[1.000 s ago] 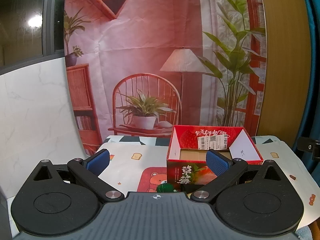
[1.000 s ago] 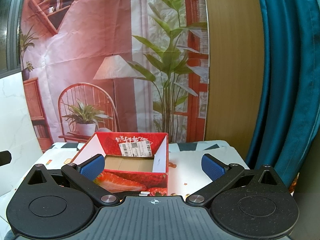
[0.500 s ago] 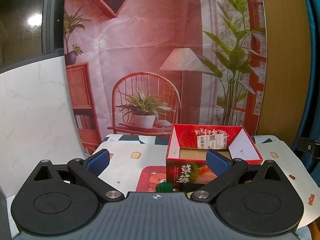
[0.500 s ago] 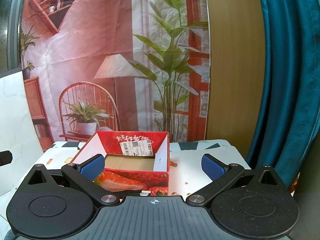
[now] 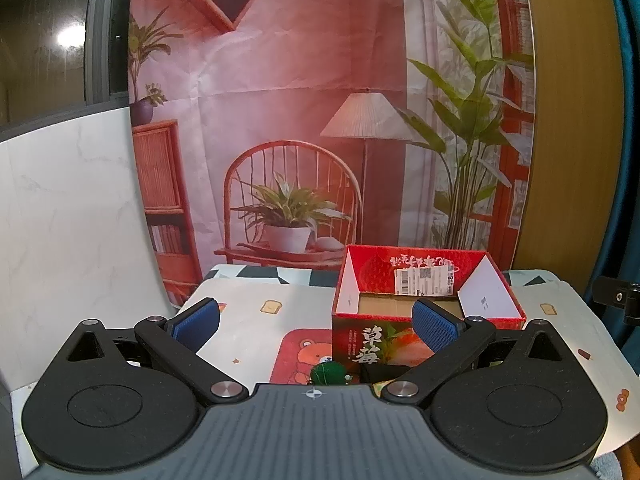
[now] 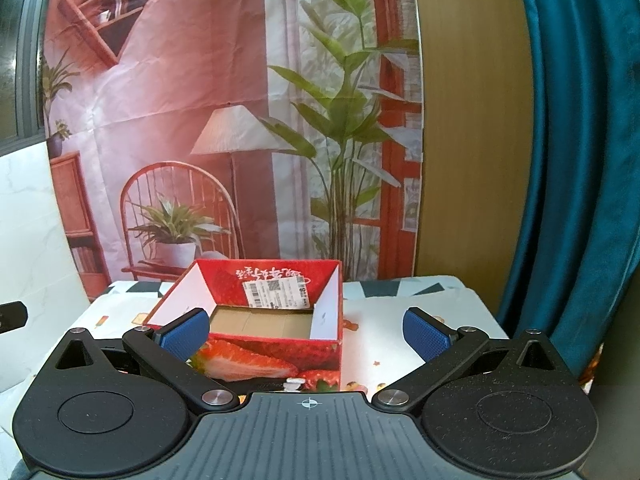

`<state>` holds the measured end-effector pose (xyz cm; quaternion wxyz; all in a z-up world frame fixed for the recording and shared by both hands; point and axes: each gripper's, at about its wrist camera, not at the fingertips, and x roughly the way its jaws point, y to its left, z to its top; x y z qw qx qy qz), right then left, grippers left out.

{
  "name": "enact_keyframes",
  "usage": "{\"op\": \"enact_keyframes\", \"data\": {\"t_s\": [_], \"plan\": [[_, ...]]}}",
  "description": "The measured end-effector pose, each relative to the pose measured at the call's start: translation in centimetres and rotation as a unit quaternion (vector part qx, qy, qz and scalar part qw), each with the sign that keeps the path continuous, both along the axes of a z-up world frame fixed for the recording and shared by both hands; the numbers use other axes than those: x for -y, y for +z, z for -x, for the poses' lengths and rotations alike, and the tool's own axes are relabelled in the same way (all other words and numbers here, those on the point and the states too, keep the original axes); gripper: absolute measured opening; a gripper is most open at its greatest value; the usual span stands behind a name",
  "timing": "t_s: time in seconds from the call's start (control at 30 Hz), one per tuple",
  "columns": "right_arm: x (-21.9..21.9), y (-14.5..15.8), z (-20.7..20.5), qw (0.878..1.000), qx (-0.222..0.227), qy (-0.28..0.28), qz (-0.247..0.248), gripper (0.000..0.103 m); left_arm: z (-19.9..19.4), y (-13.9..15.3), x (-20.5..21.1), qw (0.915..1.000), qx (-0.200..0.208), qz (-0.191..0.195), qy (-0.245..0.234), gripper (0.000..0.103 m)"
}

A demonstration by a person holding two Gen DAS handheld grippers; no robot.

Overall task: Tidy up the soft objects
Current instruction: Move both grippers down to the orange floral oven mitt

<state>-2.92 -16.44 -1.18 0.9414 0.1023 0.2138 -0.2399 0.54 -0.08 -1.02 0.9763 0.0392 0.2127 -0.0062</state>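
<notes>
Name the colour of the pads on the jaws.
Blue, textured pads; clearest in the right wrist view.

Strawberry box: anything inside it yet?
The box looks empty: only its bare cardboard floor and white flaps show. The floor's near strip hides behind the front wall. A green object sits outside, in front.

Red, blue and black against a pink printed backdrop [image 5: 280, 100].

Red box [image 5: 424, 332] printed with strawberries, white inside flaps, brown floor. Blue textured pads [image 6: 424, 334] on black fingers. White tablecloth [image 5: 248, 312] patterned with toast and a red bear panel. Small green object [image 5: 329, 374] at lower centre. Teal curtain [image 6: 580, 160] at right.
</notes>
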Motion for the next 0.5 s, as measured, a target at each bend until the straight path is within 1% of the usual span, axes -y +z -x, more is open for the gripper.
{"op": "enact_keyframes", "data": {"t_s": [0.17,0.5], "plan": [[0.1,-0.4,-0.4,1.000,-0.006,0.007,-0.006,0.103,-0.8,-0.8,-0.3,0.9999,-0.014,0.001,0.004,0.103],[0.4,-3.1,-2.6,0.999,-0.040,0.019,-0.022,0.103,-2.9,-3.2,-1.0,0.9989,-0.044,0.005,0.017,0.103]]}}
